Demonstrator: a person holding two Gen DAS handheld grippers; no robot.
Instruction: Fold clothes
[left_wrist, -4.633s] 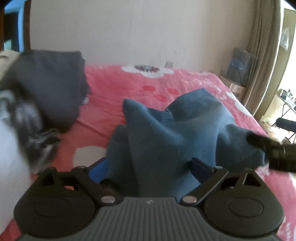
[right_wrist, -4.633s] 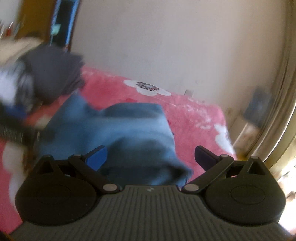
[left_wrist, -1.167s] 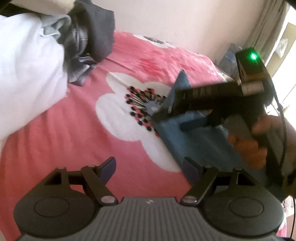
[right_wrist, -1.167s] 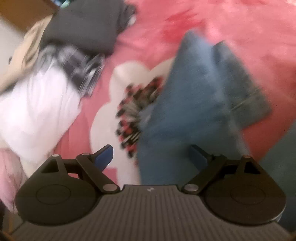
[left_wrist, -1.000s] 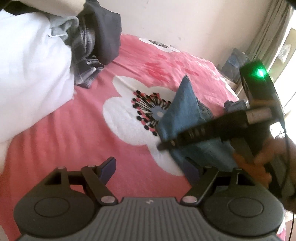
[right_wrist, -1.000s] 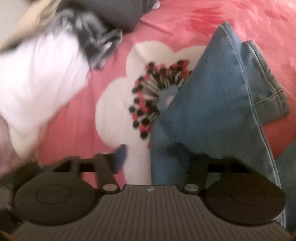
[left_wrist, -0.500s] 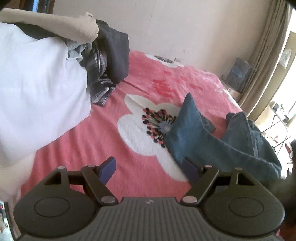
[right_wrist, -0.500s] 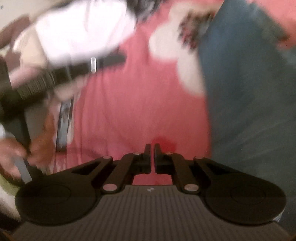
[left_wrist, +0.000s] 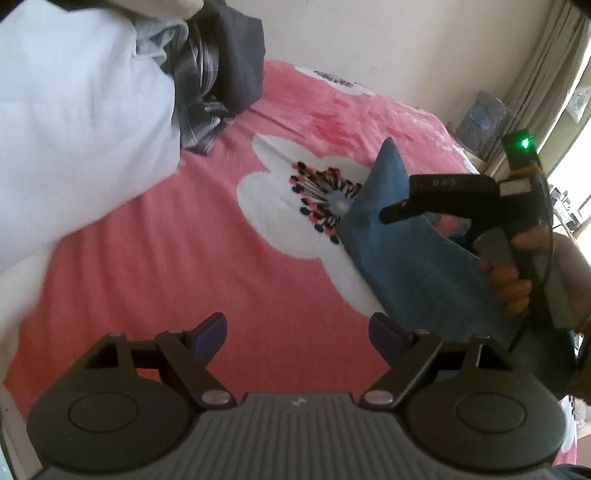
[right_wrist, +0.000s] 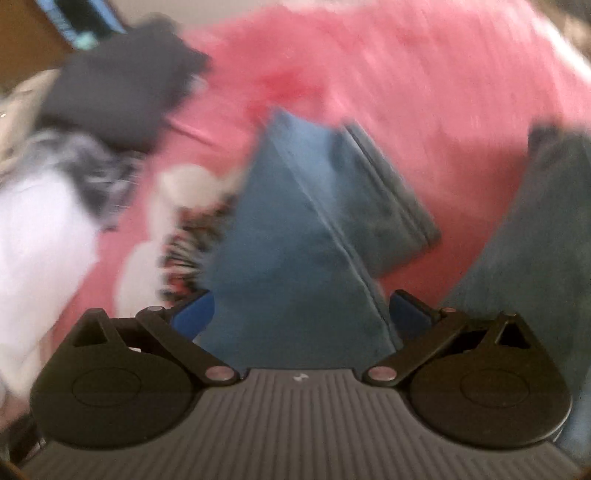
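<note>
Item: blue jeans (left_wrist: 402, 254), lying rumpled on pink floral bed (left_wrist: 207, 258), one leg doubled over, hem showing.
Left hand-held gripper (left_wrist: 297, 332): released, above bare bedspread.
Right hand-held gripper (right_wrist: 301, 310): spread wide over denim leg, gripping nothing.
Step, judged: positioning for grasp on jeans leg.
Next: pinching single edge cleanly.
Beside: unsorted clothes pile (left_wrist: 92, 92).

Daylight enters from the window (left_wrist: 576, 122) at the right, blown out to white glare. The left wrist view is fairly sharp, with edges bowed by the fisheye. The right wrist view is smeared, probably by motion, so cloth outlines dissolve.
</note>
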